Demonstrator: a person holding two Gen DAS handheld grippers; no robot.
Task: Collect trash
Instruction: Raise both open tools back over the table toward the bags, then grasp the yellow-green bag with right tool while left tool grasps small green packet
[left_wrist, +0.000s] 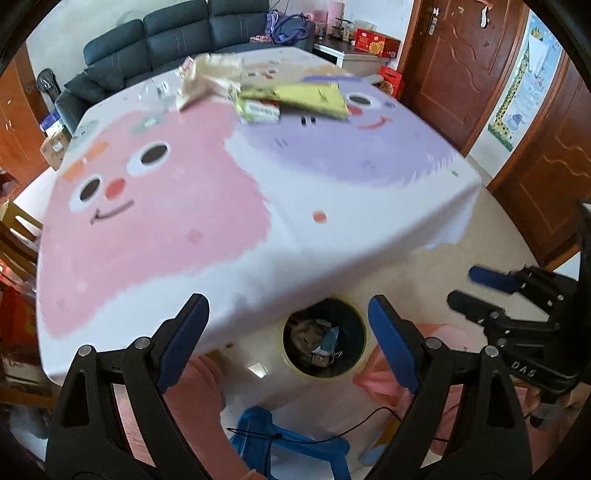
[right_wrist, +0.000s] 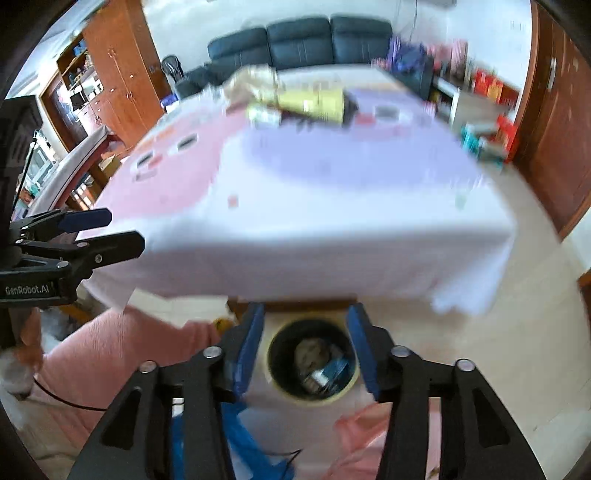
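A pile of trash lies at the table's far side: crumpled brown paper (left_wrist: 207, 75), a yellow packet (left_wrist: 310, 98) and a small green-white box (left_wrist: 260, 110); it shows blurred in the right wrist view (right_wrist: 306, 101). A round bin (left_wrist: 324, 338) (right_wrist: 313, 363) with trash inside stands on the floor below the near table edge. My left gripper (left_wrist: 288, 336) is open and empty above the bin. My right gripper (right_wrist: 304, 347) is open and empty, also above the bin; it shows at the right of the left wrist view (left_wrist: 469, 286).
The table (left_wrist: 177, 229) has a pink and purple cartoon cloth. A blue plastic stool (left_wrist: 291, 443) stands on the floor near me. A dark sofa (left_wrist: 173, 40) is behind the table, wooden doors (left_wrist: 461, 66) at the right, cabinets (right_wrist: 110, 85) at the left.
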